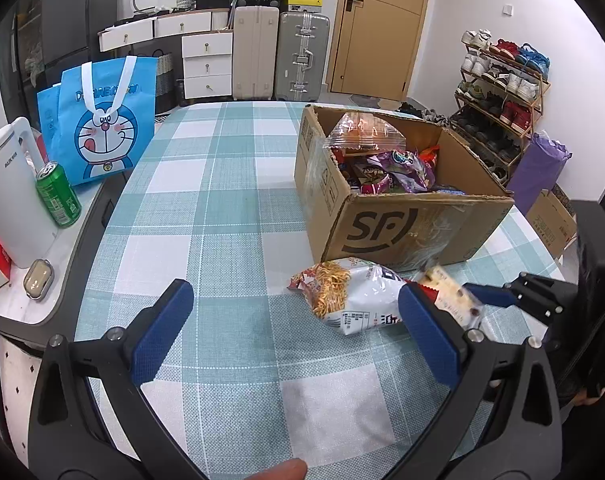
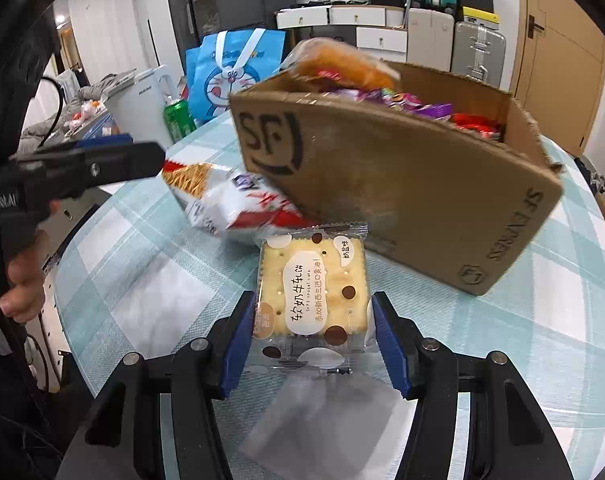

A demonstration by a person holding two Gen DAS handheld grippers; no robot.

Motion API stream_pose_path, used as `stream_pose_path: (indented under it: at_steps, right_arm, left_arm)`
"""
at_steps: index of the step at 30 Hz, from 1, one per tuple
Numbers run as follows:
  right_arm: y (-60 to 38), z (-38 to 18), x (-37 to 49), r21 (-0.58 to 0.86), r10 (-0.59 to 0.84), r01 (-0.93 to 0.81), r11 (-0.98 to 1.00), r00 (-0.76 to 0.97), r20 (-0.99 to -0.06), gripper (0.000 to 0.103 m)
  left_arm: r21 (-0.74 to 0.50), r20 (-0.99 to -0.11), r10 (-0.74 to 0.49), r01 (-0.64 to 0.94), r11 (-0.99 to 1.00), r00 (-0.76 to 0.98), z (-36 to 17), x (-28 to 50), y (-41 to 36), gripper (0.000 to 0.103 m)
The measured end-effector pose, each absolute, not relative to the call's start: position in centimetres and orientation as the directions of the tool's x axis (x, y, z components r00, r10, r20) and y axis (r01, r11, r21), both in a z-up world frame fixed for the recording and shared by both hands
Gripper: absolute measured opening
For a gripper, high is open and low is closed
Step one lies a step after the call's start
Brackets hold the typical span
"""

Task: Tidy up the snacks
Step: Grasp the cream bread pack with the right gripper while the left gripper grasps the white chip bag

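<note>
Left wrist view: the left gripper [image 1: 292, 332] hangs spread wide over the checked tablecloth [image 1: 222, 200], nothing between its pads. The cardboard box [image 1: 406, 220] of snacks sits far right, a noodle snack bag [image 1: 342, 296] lying just near of it.

Right wrist view: the right gripper [image 2: 310, 344] pinches the cracker packet [image 2: 314, 292] by both sides, near the box [image 2: 402, 184], above the cloth.

Cracker packet [image 2: 313, 294] lifted off table, beside full snack box [image 2: 402, 184].

Black tool [image 2: 309, 338], blue ribbed pads [image 2: 390, 354]
</note>
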State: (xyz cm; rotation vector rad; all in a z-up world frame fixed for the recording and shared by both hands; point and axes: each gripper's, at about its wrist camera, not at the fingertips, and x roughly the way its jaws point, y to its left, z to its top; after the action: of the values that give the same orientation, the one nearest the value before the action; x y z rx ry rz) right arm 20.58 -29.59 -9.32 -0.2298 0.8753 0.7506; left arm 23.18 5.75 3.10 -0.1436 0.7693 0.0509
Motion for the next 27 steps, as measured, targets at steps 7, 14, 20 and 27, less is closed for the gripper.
stream_pose_path:
  at_steps: [7,14,20,27]
  right_arm:
    - [-31.8,-7.0,21.0,0.143,0.535,-0.671,0.728,0.425,-0.731,0.058]
    - [-32.5,-4.7,20.4,0.136,0.557,-0.677,0.724,0.456,-0.694,0.058]
    - [-32.7,-4.5,20.3,0.136,0.554,-0.668,0.731,0.466,-0.690,0.058]
    - [-33.5,-4.2,20.4,0.143,0.552,-0.655,0.742,0.476,-0.684,0.058]
  left_arm:
    - [-0.111,-0.702,-0.008,-0.099,0.989,0.712,2.8,23.4,5.7,0.102]
    - [-0.113,-0.706,-0.015,-0.092,0.989,0.708,2.5,23.6,5.3,0.102]
    - [-0.136,-0.719,-0.045,-0.076,0.988,0.693,1.3,24.4,4.4,0.102]
    - [-0.100,-0.742,-0.066,-0.012,0.995,0.668,-0.7,25.4,1.3,0.102]
